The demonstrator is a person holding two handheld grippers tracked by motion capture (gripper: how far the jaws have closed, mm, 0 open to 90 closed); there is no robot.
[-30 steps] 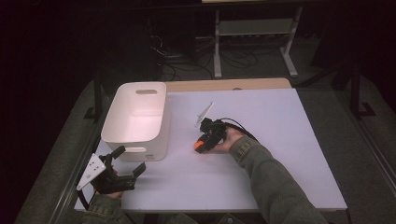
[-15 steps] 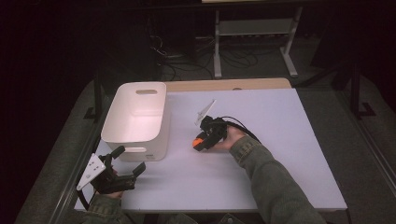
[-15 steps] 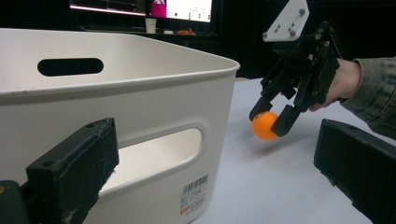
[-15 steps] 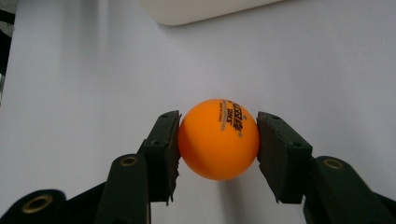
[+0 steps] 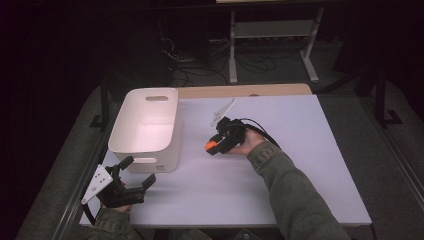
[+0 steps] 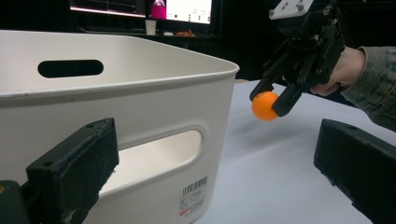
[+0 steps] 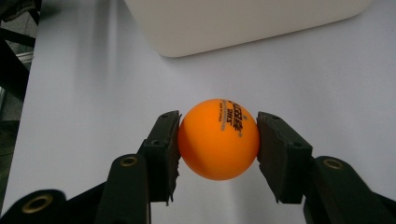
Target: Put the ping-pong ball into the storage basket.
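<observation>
White bin (image 5: 145, 125) sits at table (image 5: 280, 200) left; orange ball (image 5: 210, 146) clamped in right gripper (image 5: 212, 145) just beside it, off the surface. Left gripper (image 5: 135, 172) open, empty. Lift ball above rim w/ grip firm, then release inside.

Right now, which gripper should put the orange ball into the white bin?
Right. The right gripper is already shut on the orange ball, beside the white bin. The left gripper sits open at the bin's near end, holding nothing.
</observation>
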